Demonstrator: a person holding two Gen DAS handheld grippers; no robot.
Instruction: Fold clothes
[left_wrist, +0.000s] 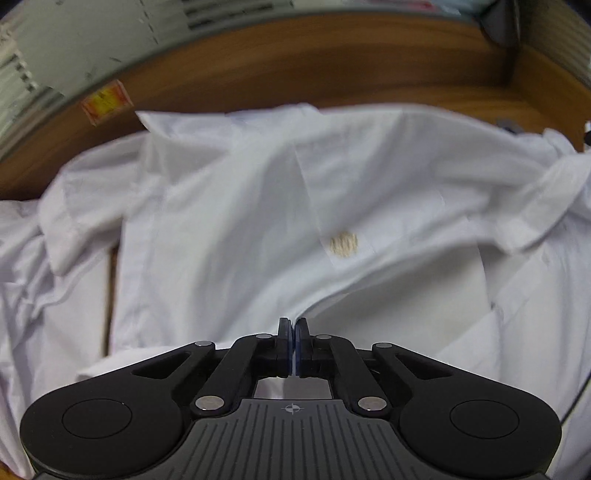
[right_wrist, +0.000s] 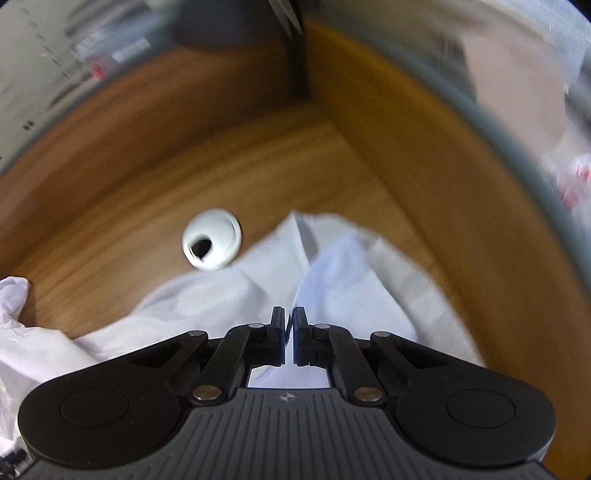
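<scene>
Left wrist view: your white shirt (left_wrist: 236, 206) sprawls rumpled across the frame's middle on the wooden desk (left_wrist: 332, 74), a tan spot (left_wrist: 344, 244) right of centre. Your left gripper (left_wrist: 294, 325), bottom centre, is pinching a fold of it. Right wrist view: your right gripper (right_wrist: 289, 317) nips the cloth's edge (right_wrist: 332, 266), beside a white grommet (right_wrist: 211, 240) at centre left.

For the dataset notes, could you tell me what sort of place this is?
Probably an office desk: a wood-grain desktop with raised side panels, a white cable grommet set into it, and a white shirt spread across it.
</scene>
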